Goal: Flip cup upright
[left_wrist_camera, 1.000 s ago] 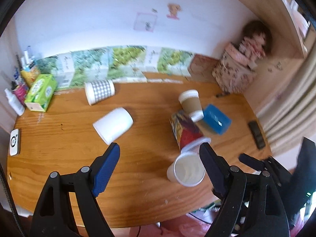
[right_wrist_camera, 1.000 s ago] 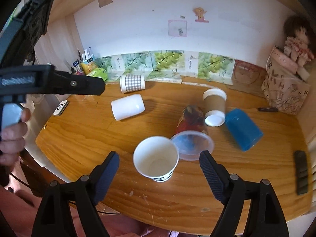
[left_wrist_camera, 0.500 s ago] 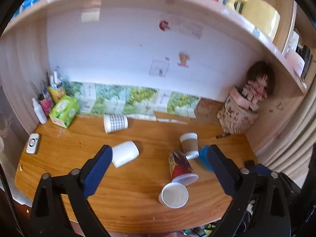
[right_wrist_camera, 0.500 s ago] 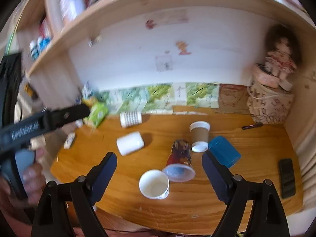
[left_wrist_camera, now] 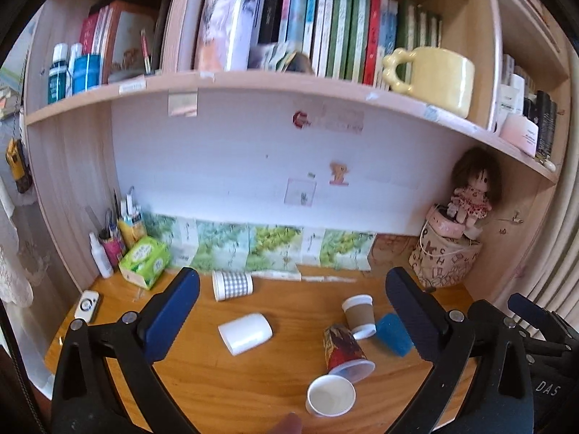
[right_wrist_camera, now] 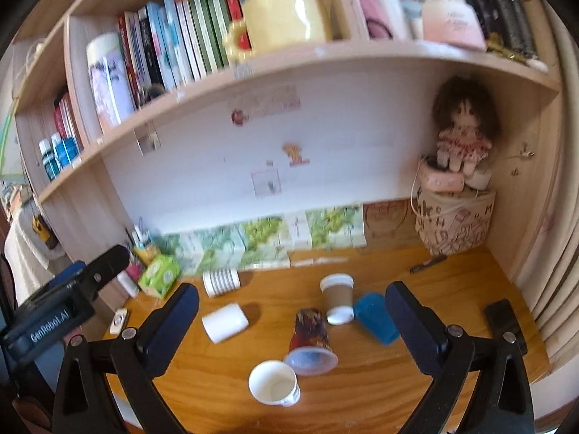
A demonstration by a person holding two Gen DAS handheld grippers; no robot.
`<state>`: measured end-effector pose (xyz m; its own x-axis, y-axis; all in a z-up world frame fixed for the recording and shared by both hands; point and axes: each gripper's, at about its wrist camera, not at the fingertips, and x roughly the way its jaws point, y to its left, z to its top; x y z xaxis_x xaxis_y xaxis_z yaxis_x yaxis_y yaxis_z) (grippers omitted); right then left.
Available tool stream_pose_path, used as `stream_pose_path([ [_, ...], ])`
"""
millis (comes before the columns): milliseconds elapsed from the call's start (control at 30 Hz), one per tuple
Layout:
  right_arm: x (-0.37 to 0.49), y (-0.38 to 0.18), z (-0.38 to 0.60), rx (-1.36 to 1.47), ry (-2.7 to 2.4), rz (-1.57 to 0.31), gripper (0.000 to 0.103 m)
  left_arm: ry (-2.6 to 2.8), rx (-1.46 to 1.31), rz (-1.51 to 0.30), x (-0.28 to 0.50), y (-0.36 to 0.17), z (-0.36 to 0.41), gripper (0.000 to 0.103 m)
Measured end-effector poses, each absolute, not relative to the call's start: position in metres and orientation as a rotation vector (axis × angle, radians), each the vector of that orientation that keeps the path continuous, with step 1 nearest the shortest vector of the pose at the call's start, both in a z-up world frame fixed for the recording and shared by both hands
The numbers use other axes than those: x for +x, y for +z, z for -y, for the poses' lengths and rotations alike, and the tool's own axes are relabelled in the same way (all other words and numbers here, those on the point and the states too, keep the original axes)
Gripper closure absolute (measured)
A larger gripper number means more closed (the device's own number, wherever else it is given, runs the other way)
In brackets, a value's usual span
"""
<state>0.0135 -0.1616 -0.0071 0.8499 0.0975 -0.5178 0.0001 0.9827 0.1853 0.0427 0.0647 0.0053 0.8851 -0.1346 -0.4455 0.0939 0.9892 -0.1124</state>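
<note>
Here, both grippers hang above the wooden desk (left_wrist_camera: 253,383), holding nothing. Left gripper (left_wrist_camera: 292,311): jaws spread wide. Right gripper (right_wrist_camera: 291,313): jaws spread too. The white paper cup (left_wrist_camera: 330,395) (right_wrist_camera: 274,382) stands upright w/ mouth up near the desk's front edge, just beside a tipped red printed cup (left_wrist_camera: 345,349). Only the right view shows the black phone (right_wrist_camera: 504,320) at far right & the left gripper's body at left.

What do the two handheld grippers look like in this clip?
Both the left gripper and right gripper are black plastic frames with silver rivets and dark blue finger pads. White "GenRobot.AI" lettering marks the left one's body.
</note>
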Motion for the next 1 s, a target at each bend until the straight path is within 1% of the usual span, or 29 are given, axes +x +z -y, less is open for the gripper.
stream_pose_path([
  [367,0.004,-0.005,0.154,0.177,0.038,-0.450,0.000,-0.063,-0.042,-0.354,0.032,0.016,-0.061,0.000],
  [567,0.005,-0.005,0.155,0.190,0.046,-0.445,0.000,-0.046,-0.015,-0.312,0.028,0.020,-0.058,0.000],
  [1000,0.006,-0.004,0.152,0.174,0.089,-0.443,0.000,-0.047,-0.006,-0.300,0.025,0.021,-0.056,0.000],
])
